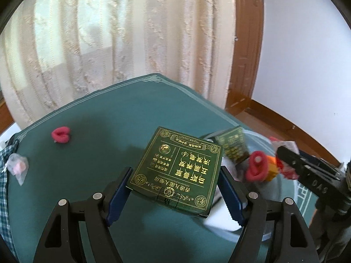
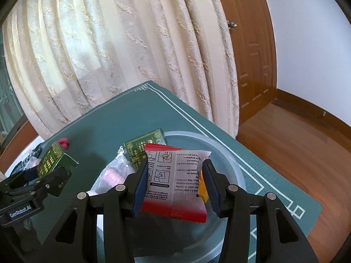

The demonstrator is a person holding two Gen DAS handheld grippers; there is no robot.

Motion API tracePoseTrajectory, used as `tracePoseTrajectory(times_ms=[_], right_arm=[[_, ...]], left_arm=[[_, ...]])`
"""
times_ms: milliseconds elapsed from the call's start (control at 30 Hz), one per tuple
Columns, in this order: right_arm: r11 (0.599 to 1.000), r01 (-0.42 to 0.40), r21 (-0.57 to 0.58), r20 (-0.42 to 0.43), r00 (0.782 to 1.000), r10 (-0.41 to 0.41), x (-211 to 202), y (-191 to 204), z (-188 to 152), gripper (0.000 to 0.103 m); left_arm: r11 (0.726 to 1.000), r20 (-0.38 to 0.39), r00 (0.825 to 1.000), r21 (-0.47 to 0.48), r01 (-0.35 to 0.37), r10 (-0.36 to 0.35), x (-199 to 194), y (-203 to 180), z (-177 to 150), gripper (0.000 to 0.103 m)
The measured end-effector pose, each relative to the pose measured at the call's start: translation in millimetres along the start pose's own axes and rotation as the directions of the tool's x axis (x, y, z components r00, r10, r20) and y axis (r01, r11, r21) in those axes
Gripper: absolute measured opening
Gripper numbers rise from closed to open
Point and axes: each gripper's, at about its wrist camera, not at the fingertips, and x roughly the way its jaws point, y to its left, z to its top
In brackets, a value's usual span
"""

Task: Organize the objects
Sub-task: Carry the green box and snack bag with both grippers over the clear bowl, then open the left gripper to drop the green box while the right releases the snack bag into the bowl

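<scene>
My left gripper (image 1: 175, 177) is shut on a dark green box with gold lettering (image 1: 177, 166) and holds it above the teal table mat (image 1: 114, 118); the box also shows in the right wrist view (image 2: 51, 161). My right gripper (image 2: 174, 175) is shut on a red and white sachet (image 2: 175, 182), held over a clear plastic bin (image 2: 228, 162). A second green box (image 2: 144, 149) leans in the bin beside a clear bag with something pink (image 2: 111, 175). In the left wrist view the bin (image 1: 261, 138) holds a red hair tie (image 1: 256, 166).
A pink hair tie (image 1: 61, 134) lies on the mat at the far left. A small clear bag with a pink item (image 1: 18, 166) sits by checked cloth (image 1: 3, 175) at the left edge. Cream curtains (image 2: 122, 43) hang behind the table. A wooden door (image 2: 248, 43) stands at the right.
</scene>
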Motion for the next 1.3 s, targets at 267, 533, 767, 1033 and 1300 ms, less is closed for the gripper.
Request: tracePoseTrajectory(times_ms=[267, 533, 767, 1033, 1300], right_arm=[[1.0, 0.011, 0.015, -0.006, 1.0, -0.011, -1, -13, 0, 0.05], [1.0, 0.001, -0.024, -0.067, 0.998, -0.002, 5, -14, -15, 0.05], [0.998, -0.016, -0.064, -0.094, 0.996, 0.01, 9, -11, -24, 0.05], [0.999, -0.021, -0.048, -0.12, 0.993, 0.015, 13, -16, -30, 0.051], [0.999, -0.024, -0.049, -0.113, 0.993, 0.018, 10, -15, -29, 0.054]], left_arm=[[0.995, -0.021, 0.995, 0.04, 0.096, -0.096, 16, -34, 13, 0.08], [0.984, -0.067, 0.982, 0.027, 0.177, -0.175, 34, -53, 24, 0.08], [0.978, -0.091, 0.975, 0.025, 0.207, -0.204, 44, -63, 27, 0.08], [0.972, -0.146, 0.961, -0.024, 0.232, -0.233, 55, -62, 27, 0.088], [0.974, -0.129, 0.965, -0.045, 0.222, -0.226, 47, -54, 29, 0.088]])
